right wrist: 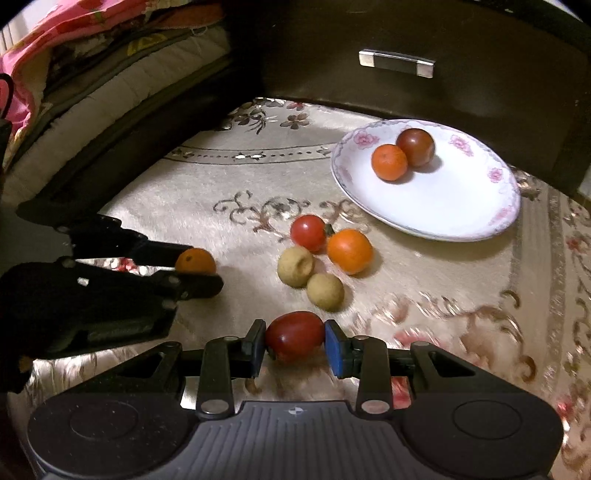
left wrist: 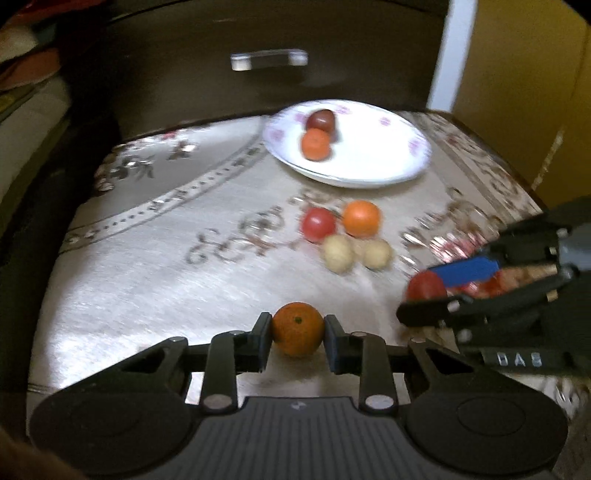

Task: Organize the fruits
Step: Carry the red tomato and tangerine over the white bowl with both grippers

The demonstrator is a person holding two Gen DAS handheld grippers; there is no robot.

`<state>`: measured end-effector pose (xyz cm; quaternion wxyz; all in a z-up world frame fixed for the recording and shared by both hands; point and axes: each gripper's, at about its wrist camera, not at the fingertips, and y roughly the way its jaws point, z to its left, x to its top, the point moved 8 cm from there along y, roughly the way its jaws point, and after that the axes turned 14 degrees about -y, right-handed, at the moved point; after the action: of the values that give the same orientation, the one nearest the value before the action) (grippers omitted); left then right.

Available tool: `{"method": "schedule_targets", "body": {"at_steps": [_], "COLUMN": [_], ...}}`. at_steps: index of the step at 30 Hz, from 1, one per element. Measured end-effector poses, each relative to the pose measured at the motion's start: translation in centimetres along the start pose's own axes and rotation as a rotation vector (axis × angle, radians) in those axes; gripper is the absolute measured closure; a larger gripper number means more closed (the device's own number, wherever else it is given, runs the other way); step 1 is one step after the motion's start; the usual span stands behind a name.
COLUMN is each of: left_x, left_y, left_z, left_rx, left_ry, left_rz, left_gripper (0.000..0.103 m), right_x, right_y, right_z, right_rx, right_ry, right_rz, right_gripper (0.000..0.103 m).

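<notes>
My left gripper [left wrist: 297, 334] is clamped on a small orange [left wrist: 297, 328], pads pressed to both its sides, at lower centre of the left wrist view. The right wrist view shows that same orange [right wrist: 195, 260] at left middle, pinched between the dark fingers.

My right gripper [right wrist: 294, 341] is clamped on an oval red tomato [right wrist: 294, 334], lower centre of its own view. From the left camera this tomato [left wrist: 424, 286] sits at right middle, partly behind a blue pad.

Loose cluster on the cloth, mid-frame in the right view: round red tomato [right wrist: 308, 232], orange fruit [right wrist: 349, 251] just beside it, two tan round fruits [right wrist: 295, 266] [right wrist: 325, 291] touching each other below.

White floral-rimmed plate [right wrist: 461, 206] at upper right of the right view carries one orange fruit [right wrist: 389, 161] touching a dark red tomato [right wrist: 415, 147].

Everything rests on a cream patterned tablecloth [right wrist: 184, 206]. Dark drawer front with metal handle [right wrist: 396, 63] behind, top of frame. Pink fabric [right wrist: 55, 33] upper left. Left view is motion-blurred.
</notes>
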<state>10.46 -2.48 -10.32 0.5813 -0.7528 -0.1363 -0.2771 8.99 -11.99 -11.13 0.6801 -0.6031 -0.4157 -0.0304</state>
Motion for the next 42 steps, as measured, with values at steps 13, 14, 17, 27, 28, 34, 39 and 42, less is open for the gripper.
{"method": "schedule_targets", "body": {"at_steps": [13,14,17,27,28,34,39,42], "left_x": [-2.0,-2.0,-1.7,-0.3,-0.1,0.8,1.9,2.9], "left_y": [-0.6,-0.6,-0.8,-0.5,-0.5,-0.2,-0.1,0.0], "left_z": [-2.8,-2.8,-3.0,-3.7,-3.8,-3.8,-3.7,-3.8], "left_rx": [-0.034,-0.035,-0.039,-0.037,-0.038,-0.039,-0.037,-0.032], "left_ry": [0.092,0.091,0.090,0.086,0.085,0.065,0.054,0.053], "left_rz": [0.017,0.017,0.007,-0.007,-0.008,-0.016,-0.031,-0.042], "left_gripper": [0.068,0.068,0.068,0.068,0.068,0.068,0.068,0.068], "right_x": [-4.2,-4.2,-3.8,-2.5,-2.4,-2.0,-1.3,-0.8], "right_y": [-2.2,-2.2,-2.5,-2.6,-2.6,-2.5,-2.4,-2.5], "right_z": [-0.3,-0.2,0.0,-0.6,-0.8,-1.7,-2.4,-2.9], "right_rx": [-0.095,-0.097,-0.090,-0.097,-0.095,-0.094,-0.096,-0.100], "right_ry": [0.003,-0.003,-0.007,0.023,0.031,0.053,0.065,0.075], "right_rz": [0.032,0.028,0.009,-0.022,-0.026,-0.037,-0.047,-0.058], "right_gripper": [0.073,0.073,0.073,0.073,0.073,0.073,0.073,0.073]}}
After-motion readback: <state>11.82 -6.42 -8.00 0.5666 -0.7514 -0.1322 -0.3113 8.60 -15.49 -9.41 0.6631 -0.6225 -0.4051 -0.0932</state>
